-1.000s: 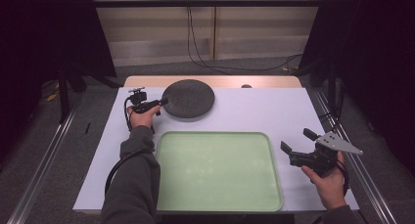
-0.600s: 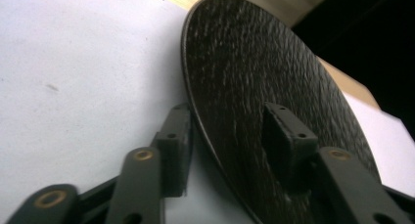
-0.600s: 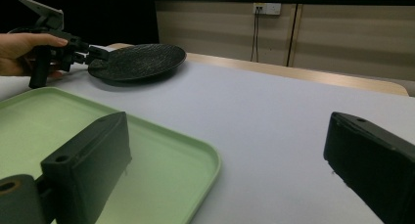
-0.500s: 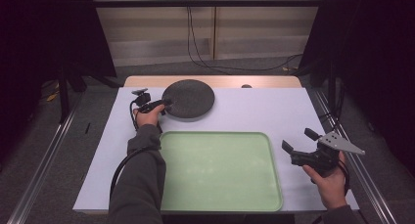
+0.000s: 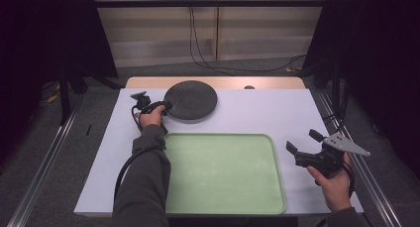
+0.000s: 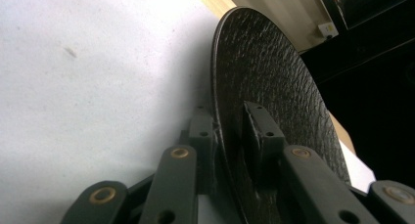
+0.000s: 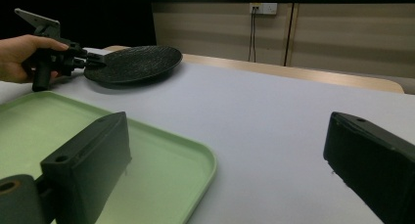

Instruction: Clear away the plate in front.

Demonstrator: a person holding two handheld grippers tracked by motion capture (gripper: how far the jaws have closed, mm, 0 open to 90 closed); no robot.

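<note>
A dark, rough-surfaced round plate [image 5: 193, 99] lies at the back of the white table. My left gripper [image 5: 166, 107] is at the plate's left rim. In the left gripper view the plate [image 6: 274, 77] stands edge-on between the two jaws of the left gripper [image 6: 230, 121], one pad on each face of the rim. These jaws have just been closing and now press on the rim. My right gripper [image 5: 303, 142] hovers open over the table to the right of the green tray, with nothing between its jaws. The right gripper view shows the plate [image 7: 137, 60] with the left gripper [image 7: 95, 60] at its rim.
A pale green tray [image 5: 223, 138] with nothing in it takes up the front middle of the table, and its corner [image 7: 205, 160] lies just left of my right gripper [image 7: 230, 155]. A wooden strip [image 5: 277, 82] runs along the table's far edge. A cable trails from the left gripper along the sleeve.
The left hand has shifted right toward the plate, and its jaws have closed around the rim. The right hand has kept still.
</note>
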